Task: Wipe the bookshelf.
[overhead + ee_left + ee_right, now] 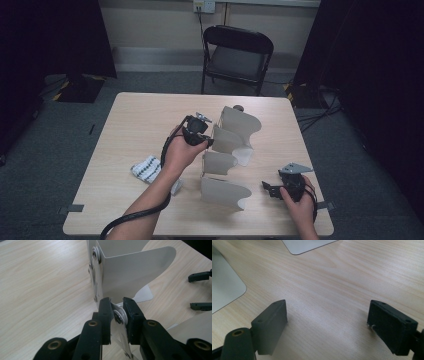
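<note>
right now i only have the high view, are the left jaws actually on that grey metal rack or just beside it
observer: On it. In the left gripper view the left gripper is shut on a thin upright edge of the rack, right at a rivet.
operator: ok and is the right one holding anything
observer: No. The right gripper has its jaws wide apart over the table, with nothing between them.

Both grippers are all matte black: the left gripper (116,315) has chunky rectangular pads, brass-coloured pivot rings and a thick black cable (132,217). The right gripper (327,325) wears a grey three-cornered plate (295,168). Forearms bare, no sleeves.
</note>
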